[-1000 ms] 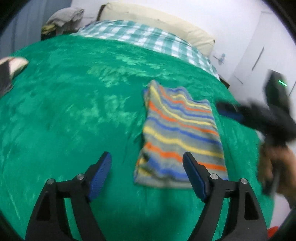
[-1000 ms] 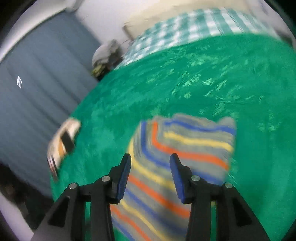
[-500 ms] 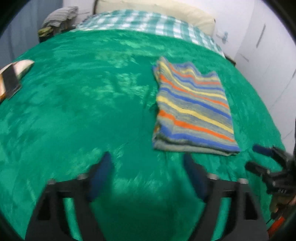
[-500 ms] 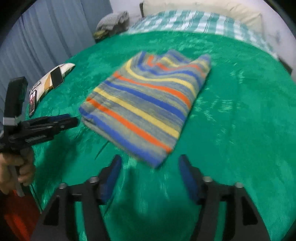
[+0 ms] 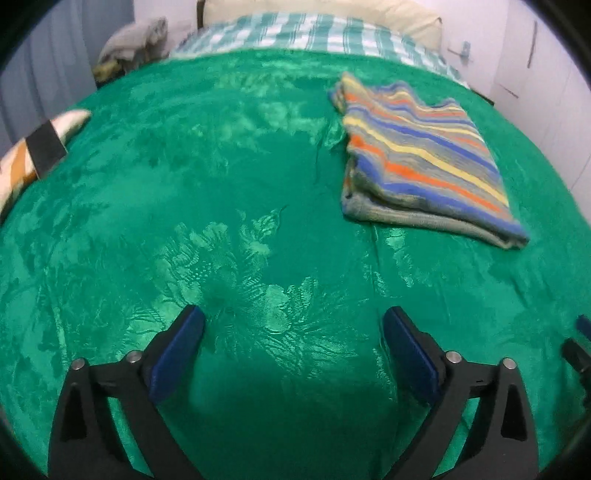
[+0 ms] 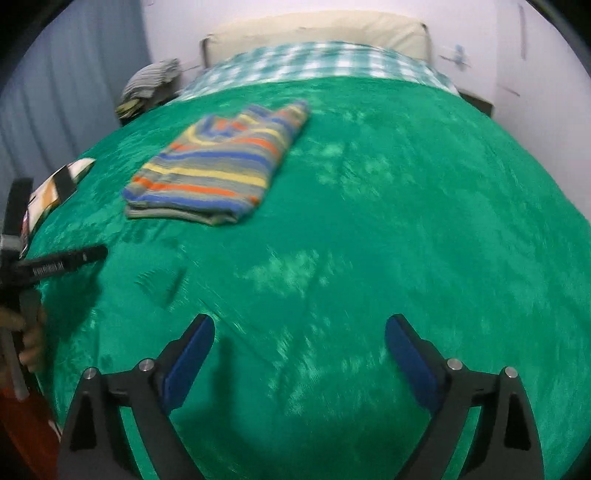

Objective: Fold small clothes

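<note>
The striped sweater (image 5: 424, 162) lay folded on the green bed cover (image 5: 236, 206). Both grippers, left gripper (image 5: 293, 350) and right gripper (image 6: 299, 350), were wide open and empty, near it. A good finish would be patting its edges flat.

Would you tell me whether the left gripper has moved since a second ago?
Yes. The left gripper has drawn back toward the foot of the bed, away from the striped garment once between its fingers.

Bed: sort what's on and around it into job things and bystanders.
Job: striped garment, folded on the green bedspread; left tool and right tool, both open.

Bystanders: checked sheet, cream pillow, clothes pile, patterned item.
</note>
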Demonstrator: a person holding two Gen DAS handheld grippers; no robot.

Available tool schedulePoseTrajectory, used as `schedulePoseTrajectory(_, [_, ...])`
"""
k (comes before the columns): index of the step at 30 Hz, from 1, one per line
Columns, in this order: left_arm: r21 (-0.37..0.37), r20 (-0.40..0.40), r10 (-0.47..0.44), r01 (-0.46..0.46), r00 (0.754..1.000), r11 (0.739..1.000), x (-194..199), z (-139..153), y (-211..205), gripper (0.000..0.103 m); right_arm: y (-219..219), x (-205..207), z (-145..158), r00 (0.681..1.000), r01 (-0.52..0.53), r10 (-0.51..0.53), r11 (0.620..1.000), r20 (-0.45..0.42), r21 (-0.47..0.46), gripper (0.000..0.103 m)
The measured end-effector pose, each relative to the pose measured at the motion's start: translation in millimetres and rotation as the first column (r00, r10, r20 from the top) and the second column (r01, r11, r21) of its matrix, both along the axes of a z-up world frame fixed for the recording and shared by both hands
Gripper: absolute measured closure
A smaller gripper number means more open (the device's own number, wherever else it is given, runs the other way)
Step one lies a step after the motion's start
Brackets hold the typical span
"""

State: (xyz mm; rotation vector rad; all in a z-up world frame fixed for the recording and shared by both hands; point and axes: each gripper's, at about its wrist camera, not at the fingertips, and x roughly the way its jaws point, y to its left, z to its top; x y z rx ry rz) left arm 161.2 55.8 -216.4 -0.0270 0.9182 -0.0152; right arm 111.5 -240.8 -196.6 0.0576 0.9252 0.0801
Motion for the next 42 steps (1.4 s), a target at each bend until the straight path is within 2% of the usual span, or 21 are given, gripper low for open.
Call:
schedulePoseTrajectory(4, [-0.008, 0.010, -0.003, 0.003, 1.000, 1.000, 0, -4, 2, 0.001, 9, -3, -11, 1.000, -0.017, 0.018, 0.999, 0.007, -0.046, 0.000])
schedulePoseTrajectory(6, [-0.019, 0.013, -0.002, 0.002, 1.000, 1.000, -1, -4, 4, 0.000, 13, 0, -15, 1.000, -0.020, 0.020, 0.997, -0.002, -0.078, 0.000])
schedulePoseTrajectory(10, [-0.006, 0.021, 0.001, -0.001, 1.000, 1.000, -2, -4, 1, 0.000, 9, -2, -18, 1.000, -0.015, 0.015, 0.998, 0.012, -0.055, 0.000])
schedulePoseTrajectory(42, [-0.002, 0.036, 0.005, -0.005, 0.999, 1.000, -4, -6, -1, 0.000, 11, -4, -22, 1.000, -0.012, 0.014, 0.997, 0.023, -0.071, 0.000])
